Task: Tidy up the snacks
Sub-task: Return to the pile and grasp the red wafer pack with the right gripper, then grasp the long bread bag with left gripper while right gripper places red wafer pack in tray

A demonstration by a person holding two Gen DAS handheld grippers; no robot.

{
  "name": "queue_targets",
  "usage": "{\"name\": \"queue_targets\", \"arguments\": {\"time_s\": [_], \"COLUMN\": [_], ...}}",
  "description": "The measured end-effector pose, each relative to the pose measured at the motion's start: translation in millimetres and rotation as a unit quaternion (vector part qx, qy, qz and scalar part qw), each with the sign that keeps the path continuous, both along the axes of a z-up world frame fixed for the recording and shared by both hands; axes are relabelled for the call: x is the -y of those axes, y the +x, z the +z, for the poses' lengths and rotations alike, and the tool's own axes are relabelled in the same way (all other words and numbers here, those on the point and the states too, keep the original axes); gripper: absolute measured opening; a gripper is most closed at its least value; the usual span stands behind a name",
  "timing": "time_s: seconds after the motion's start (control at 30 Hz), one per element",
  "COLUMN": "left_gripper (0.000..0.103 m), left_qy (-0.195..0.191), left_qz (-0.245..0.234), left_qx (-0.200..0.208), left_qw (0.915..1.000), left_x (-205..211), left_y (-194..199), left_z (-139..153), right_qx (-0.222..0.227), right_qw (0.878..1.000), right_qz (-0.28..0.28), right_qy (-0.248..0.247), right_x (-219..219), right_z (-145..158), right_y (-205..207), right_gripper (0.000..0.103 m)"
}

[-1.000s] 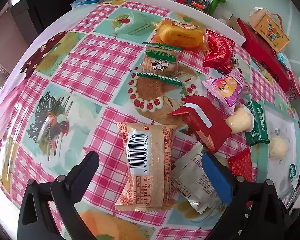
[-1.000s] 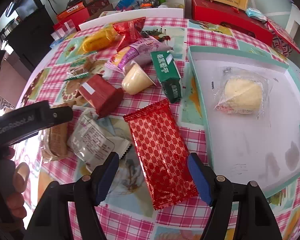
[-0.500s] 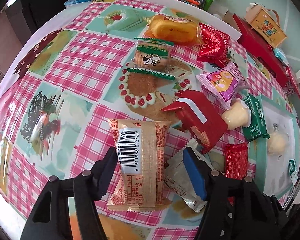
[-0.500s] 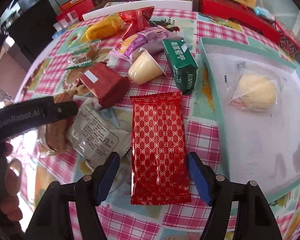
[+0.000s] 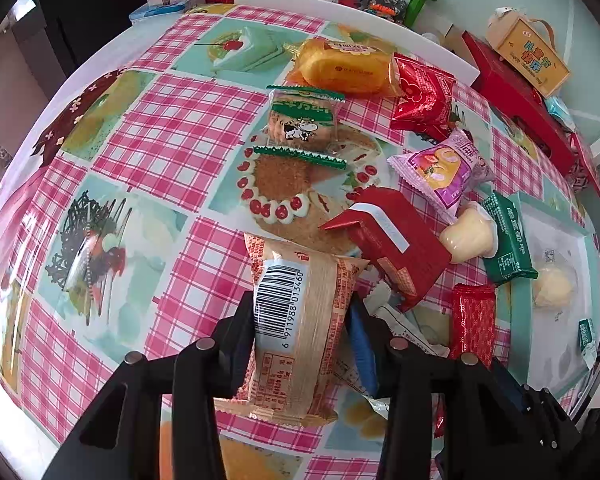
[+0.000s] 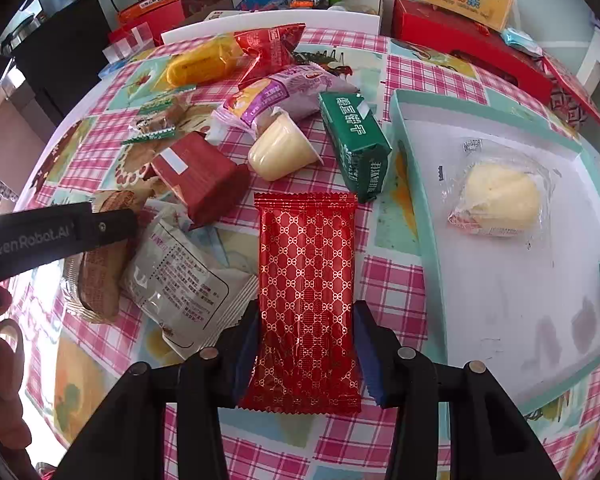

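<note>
Between each hand-held gripper's fingers, one snack: barcoded bun pack [image 5: 296, 320] left, red wafer pack [image 6: 306, 300] right.

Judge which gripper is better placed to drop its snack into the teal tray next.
Right. The right gripper clamps the red patterned packet right beside the teal tray; the left gripper's barcode packet sits farther away.

You've got a shiny red wafer pack [image 6: 308, 300] w/ gold lattice print, a tan snack bag [image 5: 300, 320] w/ orange text & b/w barcode, a green biscuit pack [image 6: 354, 144], all on pink-plaid, cake-print tablecloth [image 5: 172, 128].
</note>
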State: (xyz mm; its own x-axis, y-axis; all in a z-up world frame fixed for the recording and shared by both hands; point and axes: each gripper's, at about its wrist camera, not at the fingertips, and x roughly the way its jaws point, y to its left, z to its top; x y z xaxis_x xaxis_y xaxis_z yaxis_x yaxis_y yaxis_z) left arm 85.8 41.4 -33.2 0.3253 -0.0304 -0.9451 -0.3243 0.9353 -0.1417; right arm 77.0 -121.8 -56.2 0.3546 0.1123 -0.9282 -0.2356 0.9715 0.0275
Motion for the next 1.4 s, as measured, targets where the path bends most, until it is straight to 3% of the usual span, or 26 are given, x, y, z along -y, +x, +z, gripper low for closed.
{"name": "queue_targets", "arguments": {"time_s": [0.23,0.57,0.93,1.17,1.4], "left_gripper": [0.044,0.044,0.043,0.043,0.043], "left_qy": [0.001,0.005,0.000,-0.002,-0.012], "left_qz": [-0.008,-0.021,-0.044,-0.096,-0.172], "left_qx": [0.019,0.044,0.072,0.087,0.114], "left_qw": [0.9998,0.9988,0.9965,0.9916,0.9785], "left_x": [4,13,33,75,139], "left_y": [-1,-2,-3,3,8], "left_z": [12,31,48,59,74], "right_qx": [0.008,0.055,0.070,0.094,0.102], "right_qw": [1.000,0.998,0.996,0.988,0.970], "right_qz": [-0.006,-0.010,-0.028,-0.110,-0.217], "right_qy": [0.013,0.042,0.056,0.047,0.034], "right_x": [9,15,31,88,161], "right_z": [12,47,60,72,74], "right_y": [-5,-19,-22,-17,-12], "right_gripper": [0.047,0.047,0.047,0.047,0.047]}}
